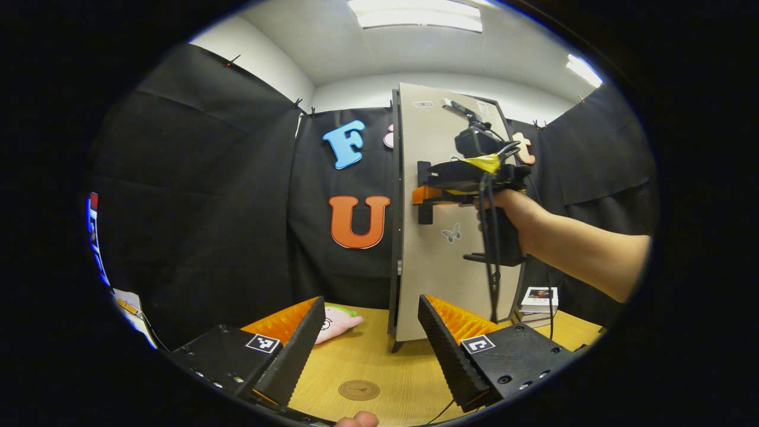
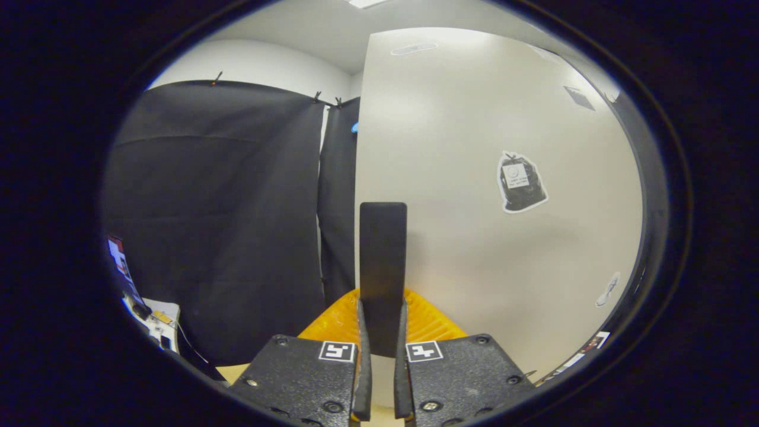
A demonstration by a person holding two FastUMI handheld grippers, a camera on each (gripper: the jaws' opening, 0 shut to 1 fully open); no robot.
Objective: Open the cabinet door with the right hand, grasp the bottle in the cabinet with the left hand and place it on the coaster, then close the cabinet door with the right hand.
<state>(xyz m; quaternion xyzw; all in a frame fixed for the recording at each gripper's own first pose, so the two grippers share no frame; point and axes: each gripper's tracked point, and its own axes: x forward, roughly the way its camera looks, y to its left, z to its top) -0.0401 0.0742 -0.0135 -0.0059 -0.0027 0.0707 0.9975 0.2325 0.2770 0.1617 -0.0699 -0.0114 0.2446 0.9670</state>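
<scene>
In the left gripper view my left gripper (image 1: 370,344) hangs over the bench (image 1: 379,362) with its jaws spread wide and nothing between them. Just behind its left finger lies a pink soft toy (image 1: 338,320). On the bench between the two fingers, near me, sits the round coaster (image 1: 359,389), bare. Past it the cabinet door (image 1: 436,237) stands upright on the bench, seen nearly edge-on, with a butterfly sticker (image 1: 451,233) on its face. My right gripper (image 1: 422,194) is up at the door's handle (image 1: 424,193), with my hand (image 1: 504,204) around its grip. To the right, behind the door, some books (image 1: 538,305) are stacked.

In the right gripper view my right gripper (image 2: 382,356) has its jaws pinched on the dark upright handle (image 2: 383,267), both fingers pressing its sides, with the pale door (image 2: 492,237) just beyond. I cannot see the bottle.
</scene>
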